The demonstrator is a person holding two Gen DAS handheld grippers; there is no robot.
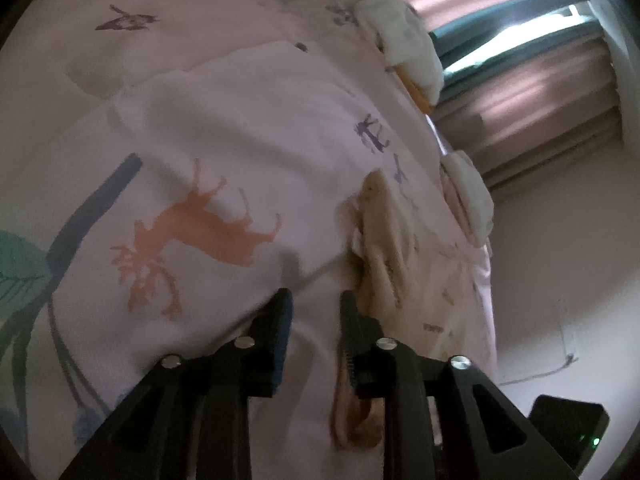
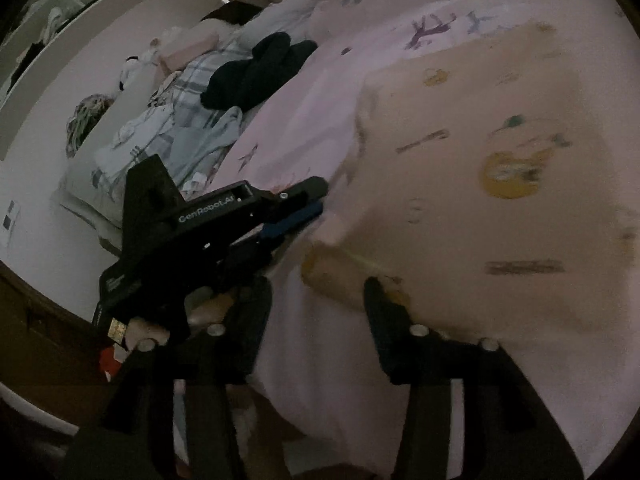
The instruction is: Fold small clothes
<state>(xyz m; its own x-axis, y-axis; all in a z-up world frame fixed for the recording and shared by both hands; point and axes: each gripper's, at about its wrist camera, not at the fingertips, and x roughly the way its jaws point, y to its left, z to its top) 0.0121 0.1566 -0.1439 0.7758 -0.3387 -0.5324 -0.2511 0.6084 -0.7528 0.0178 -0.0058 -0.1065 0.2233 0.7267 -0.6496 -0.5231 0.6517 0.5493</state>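
A beige garment (image 2: 480, 184) lies flat on the pink quilt (image 1: 240, 120). The left gripper (image 1: 316, 300) hovers at its edge, fingers apart. The right gripper (image 2: 316, 292) is spread wide, one finger touching the garment.

Small beige garment (image 2: 480, 184) with printed cartoon motifs, spread mostly flat on pink bedding, near corner lifted and curled, seen edge-on and bunched in the left wrist view (image 1: 380, 240)
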